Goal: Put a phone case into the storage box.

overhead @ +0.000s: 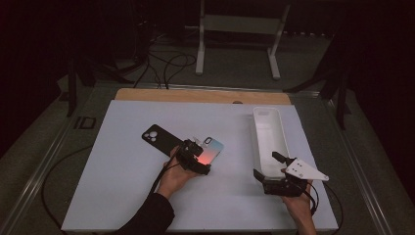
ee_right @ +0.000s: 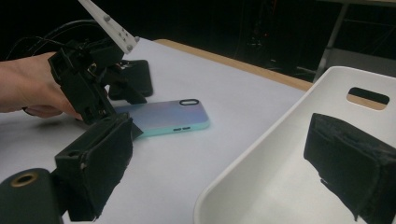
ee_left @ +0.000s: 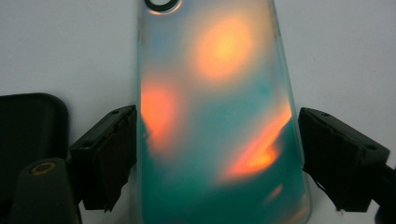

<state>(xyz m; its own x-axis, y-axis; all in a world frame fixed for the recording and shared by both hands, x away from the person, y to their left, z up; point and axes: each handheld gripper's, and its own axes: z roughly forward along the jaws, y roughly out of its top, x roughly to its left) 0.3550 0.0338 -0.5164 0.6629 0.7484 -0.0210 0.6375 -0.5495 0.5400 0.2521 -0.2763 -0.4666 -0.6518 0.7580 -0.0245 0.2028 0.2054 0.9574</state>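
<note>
Left gripper [overhead: 195, 155]: black, blocky body, black cable trailing back along a dark long sleeve [overhead: 149, 218]; its jaws are matte black blocks with rough, frayed pad edges, and a brass-ringed socket sits on the olive knob beside one. Right gripper [overhead: 267, 166]: same black build, topped by a grey three-cornered plate [overhead: 303, 170] dotted with small holes, black cable looping behind the bare wrist.
</note>
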